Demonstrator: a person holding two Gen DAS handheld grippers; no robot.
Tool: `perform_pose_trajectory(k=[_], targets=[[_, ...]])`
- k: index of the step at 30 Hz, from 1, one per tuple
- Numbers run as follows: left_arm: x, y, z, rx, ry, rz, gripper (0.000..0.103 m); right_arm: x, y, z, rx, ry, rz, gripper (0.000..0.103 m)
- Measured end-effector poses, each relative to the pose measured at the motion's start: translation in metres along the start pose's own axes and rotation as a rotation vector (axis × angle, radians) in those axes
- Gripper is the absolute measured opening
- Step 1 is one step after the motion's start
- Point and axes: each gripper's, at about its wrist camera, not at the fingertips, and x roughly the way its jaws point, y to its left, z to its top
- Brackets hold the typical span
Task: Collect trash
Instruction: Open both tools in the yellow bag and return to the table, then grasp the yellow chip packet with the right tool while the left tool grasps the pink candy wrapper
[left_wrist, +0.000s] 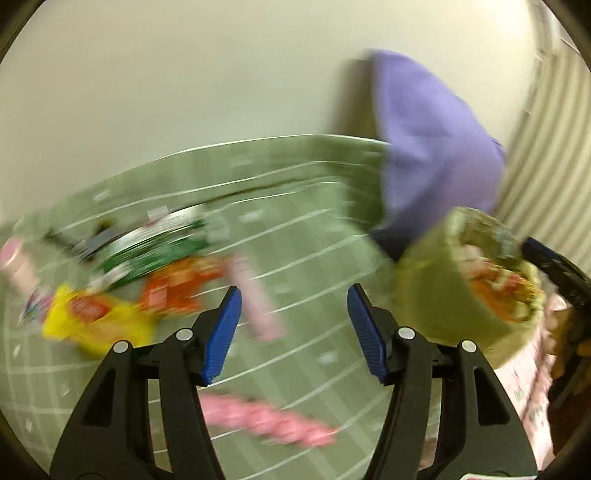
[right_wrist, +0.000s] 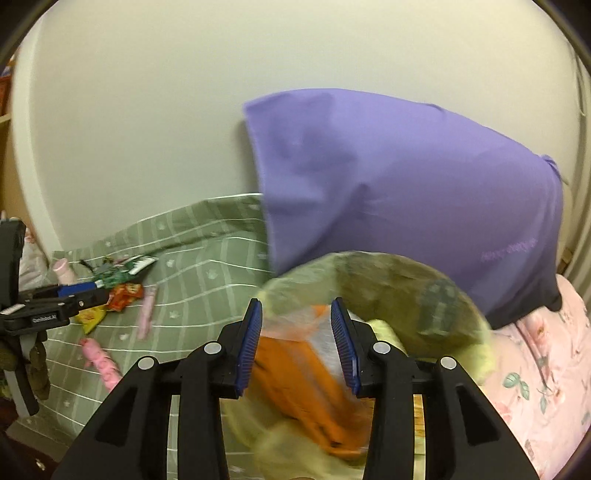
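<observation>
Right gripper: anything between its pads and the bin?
Right wrist view: the right gripper stands open above the yellow-green bin; only an orange wrapper lying in the bin shows between its fingers.

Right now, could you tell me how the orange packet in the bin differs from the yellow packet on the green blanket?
The orange packet lies inside the lined bin, below the open right gripper; the yellow packet lies out on the green blanket. The orange one looks plain, the yellow one carries red print. The orange one lies apart from the other litter; the yellow one sits among other wrappers. Both are snack wrappers.
</observation>
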Motion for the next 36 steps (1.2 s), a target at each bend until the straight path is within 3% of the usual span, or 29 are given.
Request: perform_pose_trajectory(k=[8, 12, 18, 25, 28, 36], targets=[[-0.028, 0.142, -0.020, -0.318, -0.027, 0.236, 0.057, 0.031, 0.058, -0.001, -0.038, 0.031, 0.120, 0.037], [-0.035, 0.182, -0.032, -0.396, -0.003, 0.251, 0.057, 0.044, 0.085, -0.008, -0.071, 0.055, 0.176, 0.037], [-0.040, 0.189, -0.044, -0.363, 0.004, 0.259, 0.057, 0.084, 0.125, -0.015, -0.109, 0.142, 0.282, 0.037], [-0.061, 0.198, -0.056, -0.396, 0.002, 0.299, 0.057, 0.126, 0.205, -0.012, -0.260, 0.214, 0.544, 0.038], [-0.074, 0.200, -0.063, -0.403, 0.001, 0.307, 0.057, 0.149, 0.245, -0.013, -0.347, 0.258, 0.628, 0.045], [-0.093, 0.190, -0.092, -0.403, 0.070, 0.315, 0.057, 0.224, 0.333, -0.016, -0.547, 0.354, 0.715, 0.045]])
